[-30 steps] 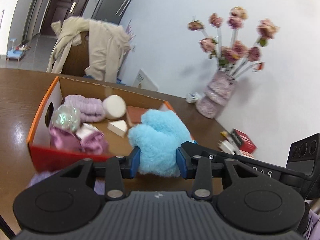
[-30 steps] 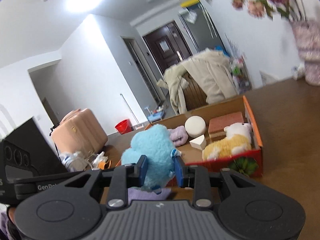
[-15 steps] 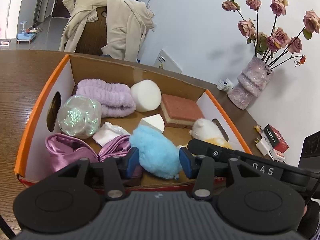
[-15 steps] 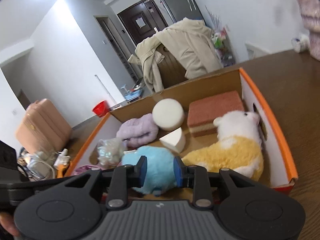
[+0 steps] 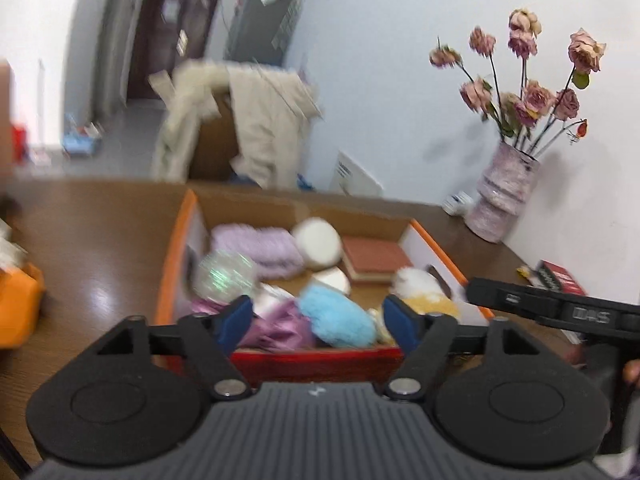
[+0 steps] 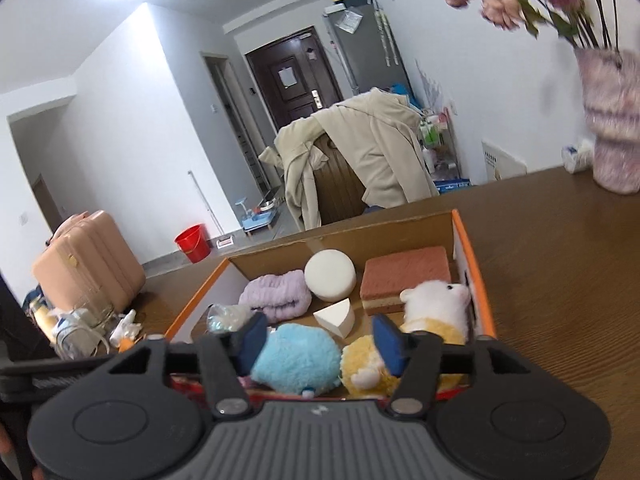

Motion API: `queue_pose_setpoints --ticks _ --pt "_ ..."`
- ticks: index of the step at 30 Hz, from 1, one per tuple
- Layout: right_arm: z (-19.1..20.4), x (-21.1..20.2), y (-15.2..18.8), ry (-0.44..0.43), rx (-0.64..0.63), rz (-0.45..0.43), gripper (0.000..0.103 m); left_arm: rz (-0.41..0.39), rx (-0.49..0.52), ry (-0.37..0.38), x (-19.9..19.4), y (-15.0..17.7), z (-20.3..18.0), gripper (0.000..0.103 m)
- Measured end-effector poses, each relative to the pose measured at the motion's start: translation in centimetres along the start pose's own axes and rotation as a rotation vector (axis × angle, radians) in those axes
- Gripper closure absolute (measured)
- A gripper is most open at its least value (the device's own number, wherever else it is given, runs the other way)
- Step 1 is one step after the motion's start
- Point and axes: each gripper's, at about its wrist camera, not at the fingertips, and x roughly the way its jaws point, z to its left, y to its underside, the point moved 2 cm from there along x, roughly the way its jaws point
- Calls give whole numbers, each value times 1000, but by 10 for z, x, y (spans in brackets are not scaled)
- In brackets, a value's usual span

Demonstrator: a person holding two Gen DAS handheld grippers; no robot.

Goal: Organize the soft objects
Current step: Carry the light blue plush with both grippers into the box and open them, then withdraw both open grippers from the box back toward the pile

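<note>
An orange-rimmed cardboard box (image 5: pixel 176 256) (image 6: pixel 468 248) holds soft things. A blue plush (image 5: pixel 336 316) (image 6: pixel 296 356) lies at its near side, beside a yellow and white plush (image 6: pixel 432 308) (image 5: pixel 420 288). A lilac towel (image 6: pixel 276 296) (image 5: pixel 260 244), a white round sponge (image 6: pixel 330 274), a white wedge sponge (image 6: pixel 336 316), a brick-red sponge (image 6: pixel 404 276), a shiny ball (image 5: pixel 224 276) and pink cloth (image 5: pixel 280 328) lie in it too. My left gripper (image 5: pixel 318 320) is open above the box's near edge. My right gripper (image 6: pixel 320 344) is open, just above the blue plush.
The box sits on a brown wooden table (image 6: pixel 560 264). A vase of dried roses (image 5: pixel 504 196) (image 6: pixel 612 120) stands at the far right. A red and black small box (image 5: pixel 560 280) lies right of the cardboard box. A coat-draped chair (image 6: pixel 352 160) stands behind the table.
Both grippers carried the blue plush into the box, then opened and let it go. They have drawn back and up from it.
</note>
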Motion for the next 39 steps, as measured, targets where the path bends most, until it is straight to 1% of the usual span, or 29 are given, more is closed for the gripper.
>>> queue_pose_setpoints --ticks 1,2,3,4,5,7,10,14,17,20,21,24,26,29,32,34,39 --pt "3 -9 -1 6 -21 -5 24 -35 24 -45 -10 -1 -3 16" --pt "7 -17 -1 29 -49 -16 17 -73 49 -93 -21 -1 -6 13" --pt "12 -27 -1 61 -80 -39 15 -104 70 -122 -30 0 -9 11" --pt "18 -37 -1 92 -110 -73 13 -127 80 -133 -39 2 -11 4" --pt "22 -47 0 115 -137 -100 11 -142 78 -132 -47 4 -13 2" --pt "27 -64 3 125 -164 -129 11 -150 73 -126 -62 7 -16 2" --pt "33 -85 6 95 -161 -141 11 -184 71 -130 -85 14 -20 0" --pt "41 -112 15 100 -166 -182 11 -212 75 -130 -113 27 -25 0" --pt "45 -127 27 108 -159 -207 11 -243 58 -124 -135 46 -23 0" --pt "52 -145 45 126 -167 -246 10 -269 37 -126 -154 73 -21 0" --pt "55 -152 53 134 -171 -260 10 -272 37 -131 -160 82 -21 0" --pt "61 -167 84 154 -176 -291 1 -268 41 -161 -174 111 -20 0" --pt "64 -173 107 151 -179 -280 1 -248 33 -182 -181 128 -20 0" --pt "70 -180 137 126 -182 -253 1 -216 30 -179 -188 149 -18 0" --pt "76 -188 161 81 -196 -236 1 -201 26 -187 -189 159 -13 0" --pt "80 -189 170 73 -200 -221 1 -198 19 -198 -188 161 -9 0" --pt "85 -181 178 77 -195 -199 1 -191 -9 -203 -183 166 -2 0"
